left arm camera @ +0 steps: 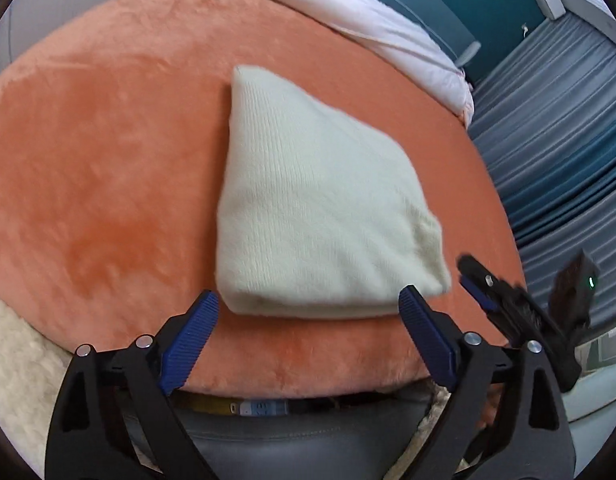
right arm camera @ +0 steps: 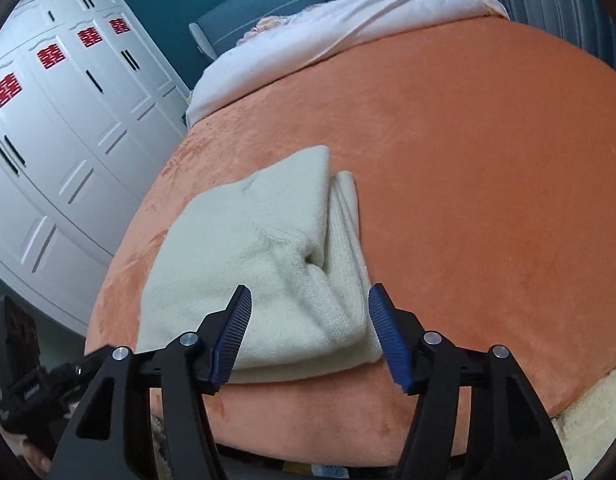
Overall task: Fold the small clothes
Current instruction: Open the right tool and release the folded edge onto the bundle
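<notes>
Left wrist view
Garment: a folded cream knitted garment lies flat on the orange plush bed cover, its near folded edge towards the camera.
Left gripper: its blue ribbed fingers stand wide apart, one at each end of the garment's near edge; they look just short of the knit, nothing clamped between them.
Right gripper: seen at the right, blurred, just beside the garment's near right corner.
Background: white bedding at the head of the bed, grey-blue pleated curtain on the right.

Right wrist view
Garment: the same cream knit, with layered folds showing along its right side, near the bed's left edge.
Right gripper: fingers apart, astride the garment's near right corner; the knit lies between them unpinched.
Left gripper: its black body shows at the lower left; fingers unclear here.
Background: white wardrobe doors with red paper cuttings.
</notes>
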{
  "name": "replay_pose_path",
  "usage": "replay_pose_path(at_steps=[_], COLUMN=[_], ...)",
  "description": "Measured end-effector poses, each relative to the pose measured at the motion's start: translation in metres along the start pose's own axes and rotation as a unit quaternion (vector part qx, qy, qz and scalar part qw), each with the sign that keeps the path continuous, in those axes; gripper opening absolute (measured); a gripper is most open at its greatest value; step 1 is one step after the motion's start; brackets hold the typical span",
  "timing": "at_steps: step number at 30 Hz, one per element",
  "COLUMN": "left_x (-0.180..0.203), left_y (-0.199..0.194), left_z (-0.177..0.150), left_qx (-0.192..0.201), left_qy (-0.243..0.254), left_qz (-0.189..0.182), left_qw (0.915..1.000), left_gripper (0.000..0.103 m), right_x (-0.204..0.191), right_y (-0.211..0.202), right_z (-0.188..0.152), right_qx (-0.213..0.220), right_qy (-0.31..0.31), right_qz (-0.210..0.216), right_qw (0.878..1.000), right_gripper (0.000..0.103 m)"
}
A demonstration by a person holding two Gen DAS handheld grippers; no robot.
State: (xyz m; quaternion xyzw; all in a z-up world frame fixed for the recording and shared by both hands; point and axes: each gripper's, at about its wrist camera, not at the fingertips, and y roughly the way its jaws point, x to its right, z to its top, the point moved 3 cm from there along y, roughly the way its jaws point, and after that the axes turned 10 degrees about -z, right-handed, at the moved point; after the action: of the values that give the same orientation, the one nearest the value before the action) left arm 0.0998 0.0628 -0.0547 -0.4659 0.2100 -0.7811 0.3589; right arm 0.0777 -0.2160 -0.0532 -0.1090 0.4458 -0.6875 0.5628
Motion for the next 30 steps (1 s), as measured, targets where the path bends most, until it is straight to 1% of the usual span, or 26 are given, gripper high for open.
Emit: replay_pose_path(at_steps=[1,2,3,4,5,6,7,9,11,12,15,17,19,20,23,26,27,28,30], left_x=[-0.002,-0.006,-0.011,-0.017,-0.025,-0.029,-0.033,-0.041,-0.050,-0.054,-0.052,-0.048,-0.035,-0.031,-0.007,0.013,0.018,0.024,0.036], left_y=[0.008,0.016,0.024,0.033,0.040,0.040,0.038,0.030,0.031,0.033,0.038,0.034,0.022,0.016,0.000,-0.006,-0.008,-0.007,-0.007], left_z=[-0.003,-0.005,-0.006,-0.007,-0.005,-0.003,0.001,0.009,0.011,0.012,0.008,0.007,0.000,-0.001,-0.010,-0.016,-0.016,-0.018,-0.023], left_qx=[-0.010,-0.018,-0.030,-0.047,-0.059,-0.065,-0.063,-0.053,-0.059,-0.061,-0.060,-0.060,-0.056,-0.049,-0.033,-0.016,-0.009,-0.002,0.007], left_qy=[0.014,0.026,0.035,0.042,0.046,0.048,0.044,0.034,0.022,0.020,0.041,0.043,0.056,0.065,0.099,0.119,0.124,0.131,0.141], left_qz=[0.020,0.043,0.067,0.090,0.104,0.115,0.116,0.117,0.109,0.113,0.136,0.143,0.152,0.158,0.172,0.183,0.185,0.188,0.191], left_qw=[0.9997,0.9986,0.9967,0.9940,0.9918,0.9900,0.9903,0.9912,0.9920,0.9916,0.9880,0.9870,0.9853,0.9841,0.9796,0.9758,0.9749,0.9734,0.9713], left_gripper=[0.088,0.080,0.065,0.056,0.041,0.037,0.037,0.037,0.038,0.039,0.041,0.042,0.043,0.042,0.043,0.056,0.059,0.061,0.068], right_x=[0.004,0.006,0.005,0.004,0.002,0.001,-0.001,-0.006,-0.013,-0.014,-0.009,-0.012,-0.018,-0.020,-0.026,-0.032,-0.034,-0.035,-0.040], right_y=[0.010,0.019,0.029,0.037,0.041,0.040,0.033,0.012,-0.001,0.003,0.038,0.034,0.023,0.017,-0.015,-0.034,-0.040,-0.046,-0.055], right_z=[-0.002,-0.002,-0.007,-0.010,-0.014,-0.015,-0.014,-0.011,-0.014,-0.020,-0.045,-0.049,-0.046,-0.044,-0.043,-0.051,-0.055,-0.058,-0.066], right_qx=[-0.016,-0.030,-0.046,-0.059,-0.063,-0.063,-0.056,-0.032,-0.018,-0.025,-0.070,-0.059,-0.047,-0.039,0.008,0.029,0.032,0.035,0.041], right_qy=[0.009,0.015,0.015,0.012,0.004,0.001,0.006,0.005,-0.015,-0.027,-0.044,-0.050,-0.063,-0.069,-0.090,-0.111,-0.114,-0.116,-0.120], right_qz=[0.004,0.005,0.009,-0.001,-0.013,-0.010,0.002,0.020,0.015,0.000,-0.048,-0.062,-0.074,-0.082,-0.108,-0.135,-0.142,-0.145,-0.150], right_qw=[1.000,0.999,0.999,0.998,0.998,0.998,0.998,0.999,1.000,0.999,0.995,0.995,0.994,0.993,0.990,0.984,0.983,0.982,0.981], right_gripper=[0.060,0.059,0.054,0.039,0.030,0.020,0.015,0.013,0.013,0.013,0.014,0.016,0.022,0.022,0.022,0.022,0.024,0.028,0.034])
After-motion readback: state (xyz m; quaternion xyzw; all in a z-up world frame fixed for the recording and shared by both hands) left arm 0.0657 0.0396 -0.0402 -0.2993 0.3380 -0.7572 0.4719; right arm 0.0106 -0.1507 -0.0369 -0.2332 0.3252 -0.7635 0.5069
